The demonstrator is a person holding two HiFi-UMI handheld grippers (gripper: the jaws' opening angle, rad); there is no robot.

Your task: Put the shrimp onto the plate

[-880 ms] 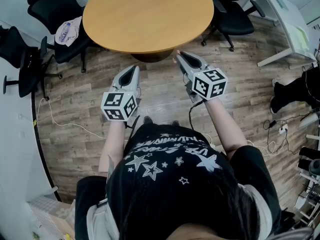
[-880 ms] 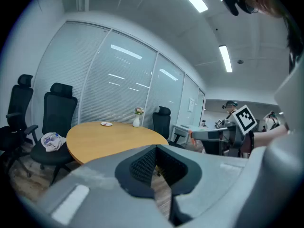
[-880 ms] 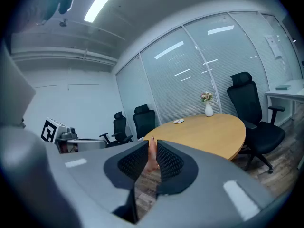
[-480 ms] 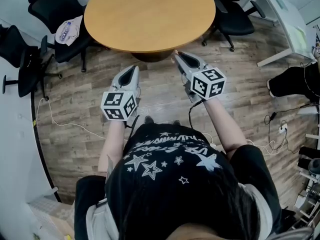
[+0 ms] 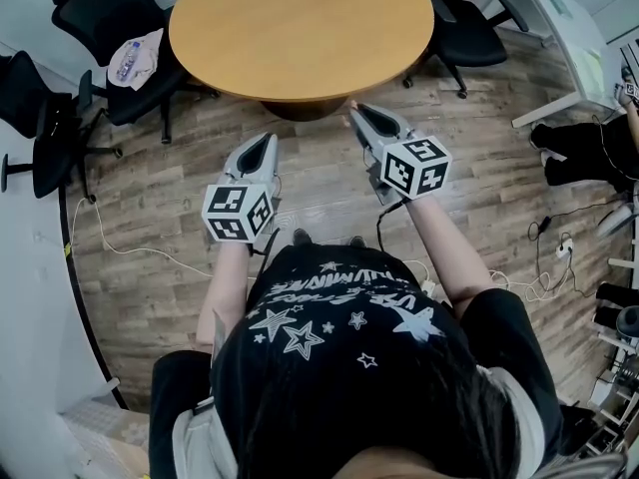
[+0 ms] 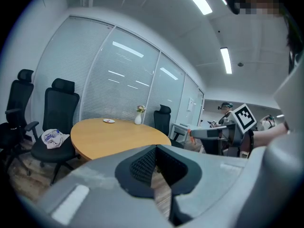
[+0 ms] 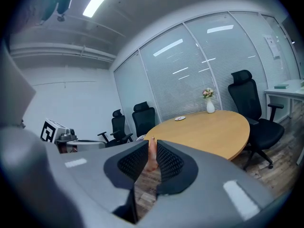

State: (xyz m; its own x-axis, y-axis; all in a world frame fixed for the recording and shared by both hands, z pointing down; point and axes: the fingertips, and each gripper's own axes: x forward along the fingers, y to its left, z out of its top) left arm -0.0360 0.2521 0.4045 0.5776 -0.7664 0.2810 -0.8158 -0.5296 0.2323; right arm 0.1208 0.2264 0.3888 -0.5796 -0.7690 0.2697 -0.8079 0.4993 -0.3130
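My right gripper [image 5: 355, 113] is shut on a pale pink shrimp [image 7: 151, 156], which stands upright between the black pads with its tip poking out [image 5: 352, 105]. My left gripper [image 5: 262, 138] is held beside it, jaws closed at the tips with nothing between them [image 6: 156, 148]. Both hang over the wooden floor, just short of the near edge of the round wooden table [image 5: 300, 28]. A small white plate [image 7: 179, 118] lies on the far side of the tabletop [image 6: 109, 121], well away from both grippers.
A white vase with flowers [image 7: 210, 106] stands near the plate. Black office chairs [image 5: 469, 38] ring the table; one holds a white bag [image 5: 130, 60]. A white desk [image 5: 574, 38] stands at the right, cables [image 5: 544, 282] lie on the floor, and a dark-clothed person [image 5: 589, 153] is at the right edge.
Both grippers have stayed almost still, the right one keeping the shrimp. The dark-clothed person at the right edge has shifted upward in the head view.
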